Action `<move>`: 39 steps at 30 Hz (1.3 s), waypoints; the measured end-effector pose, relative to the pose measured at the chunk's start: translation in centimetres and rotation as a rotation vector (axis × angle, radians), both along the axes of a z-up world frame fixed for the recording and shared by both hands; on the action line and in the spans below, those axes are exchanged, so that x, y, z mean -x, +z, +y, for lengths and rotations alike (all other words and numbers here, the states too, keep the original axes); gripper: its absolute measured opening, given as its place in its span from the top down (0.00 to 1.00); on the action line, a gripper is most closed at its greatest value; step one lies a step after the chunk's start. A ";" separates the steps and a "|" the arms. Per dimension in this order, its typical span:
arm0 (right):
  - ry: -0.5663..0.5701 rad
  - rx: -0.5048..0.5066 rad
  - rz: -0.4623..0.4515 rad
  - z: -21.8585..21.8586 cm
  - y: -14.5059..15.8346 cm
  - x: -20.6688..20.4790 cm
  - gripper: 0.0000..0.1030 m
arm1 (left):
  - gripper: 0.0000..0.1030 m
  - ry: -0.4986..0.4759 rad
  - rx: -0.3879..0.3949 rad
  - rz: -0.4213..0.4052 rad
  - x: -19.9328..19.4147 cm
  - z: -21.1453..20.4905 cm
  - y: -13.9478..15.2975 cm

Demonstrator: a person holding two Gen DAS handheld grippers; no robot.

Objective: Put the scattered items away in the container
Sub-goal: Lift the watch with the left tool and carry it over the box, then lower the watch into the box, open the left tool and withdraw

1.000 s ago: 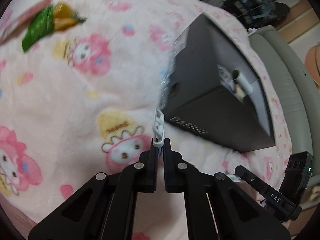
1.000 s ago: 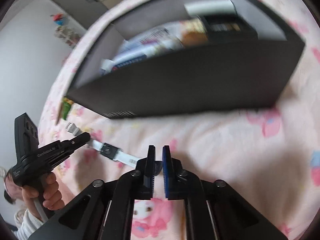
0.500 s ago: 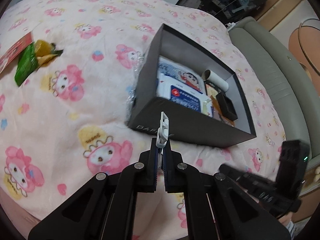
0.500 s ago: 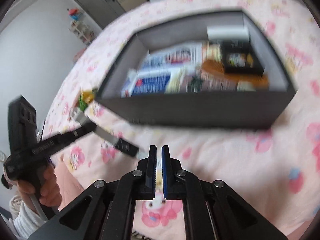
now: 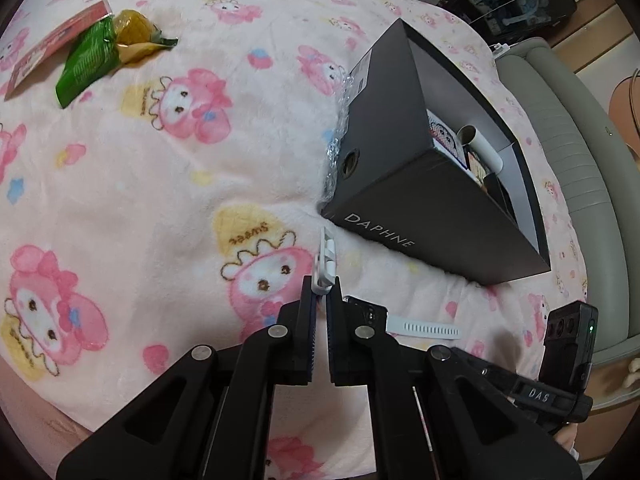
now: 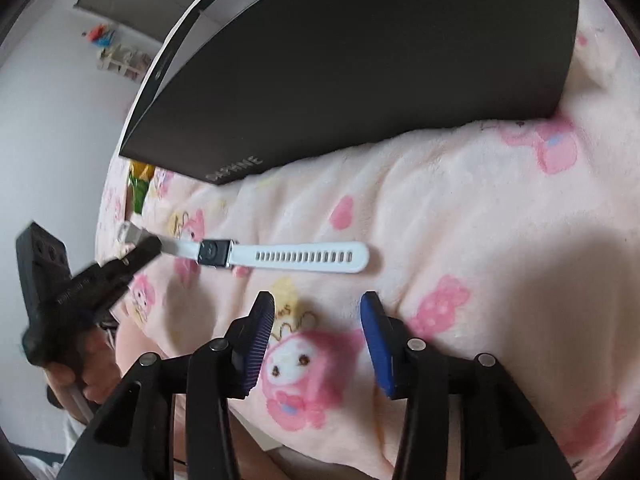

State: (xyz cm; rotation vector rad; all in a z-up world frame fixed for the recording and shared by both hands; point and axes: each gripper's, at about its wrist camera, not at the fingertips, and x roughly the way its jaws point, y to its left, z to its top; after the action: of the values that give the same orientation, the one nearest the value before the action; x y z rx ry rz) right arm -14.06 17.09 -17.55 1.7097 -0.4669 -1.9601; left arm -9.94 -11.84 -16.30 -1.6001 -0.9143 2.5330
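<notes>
My left gripper [image 5: 320,294] is shut on the buckle end of a white-strapped watch [image 5: 325,258]. The right wrist view shows the whole watch [image 6: 280,257] stretched flat over the pink blanket, with the left gripper [image 6: 140,250] pinching its left end. The dark "DAPHNE" box [image 5: 420,200] stands just beyond it, holding several packets and a white tube [image 5: 482,146]. It also shows in the right wrist view [image 6: 360,60]. My right gripper [image 6: 318,318] is open and empty, low over the blanket, just short of the strap's free end.
A green and yellow snack packet [image 5: 92,60] and a red card [image 5: 48,50] lie at the far left of the blanket. Bubble wrap [image 5: 336,136] pokes out beside the box. A grey padded bed edge [image 5: 572,132] runs along the right.
Both grippers dropped from above the box to low over the blanket. The watch now lies stretched on the blanket in front of the box. My right gripper has opened.
</notes>
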 end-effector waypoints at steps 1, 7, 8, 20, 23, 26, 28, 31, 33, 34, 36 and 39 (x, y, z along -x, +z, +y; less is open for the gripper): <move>-0.013 0.008 0.016 0.0 0.0 0.2 0.60 | 0.98 0.001 0.001 -0.001 0.0 0.0 -0.1; -0.068 0.052 0.075 -0.6 0.0 2.3 0.88 | 0.98 0.010 -0.010 -0.009 0.1 -0.4 -0.4; -0.049 0.039 0.089 -1.0 0.2 2.5 0.93 | 0.98 0.008 -0.013 -0.003 0.0 -0.4 -0.1; 0.014 0.056 0.314 -0.2 9.0 0.8 0.98 | 0.98 -0.132 -0.071 0.177 1.2 3.0 7.5; -0.010 0.084 0.395 0.4 12.3 1.0 0.98 | 0.98 -0.176 -0.094 0.235 2.3 4.1 9.9; -0.040 0.091 0.479 1.1 15.1 2.2 0.98 | 0.98 -0.196 -0.100 0.289 4.5 4.9 11.7; -0.060 0.053 0.479 1.6 14.7 3.6 0.98 | 0.98 -0.196 -0.097 0.297 6.5 5.3 11.9; -0.090 -0.005 0.478 2.4 14.1 5.8 0.98 | 0.98 -0.191 -0.081 0.269 9.7 6.1 10.8; -0.110 -0.043 0.477 2.9 13.7 7.3 0.98 | 0.98 -0.192 -0.046 0.207 11.3 6.9 9.3; -0.110 -0.074 0.450 3.0 12.8 7.7 0.98 | 0.97 -0.192 -0.027 0.166 12.0 7.3 8.4; -0.116 -0.133 0.402 3.4 11.2 8.2 0.95 | 0.94 -0.186 0.003 0.116 12.1 7.7 7.2; -0.139 -0.229 0.364 3.7 9.8 8.3 0.80 | 0.71 -0.167 0.032 0.102 11.3 7.5 6.8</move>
State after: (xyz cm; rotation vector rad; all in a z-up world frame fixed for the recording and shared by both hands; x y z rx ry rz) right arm -22.40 20.80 -7.73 1.4279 -0.2413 -2.4413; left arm -21.21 -4.38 -9.51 -1.4708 -0.7034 2.4996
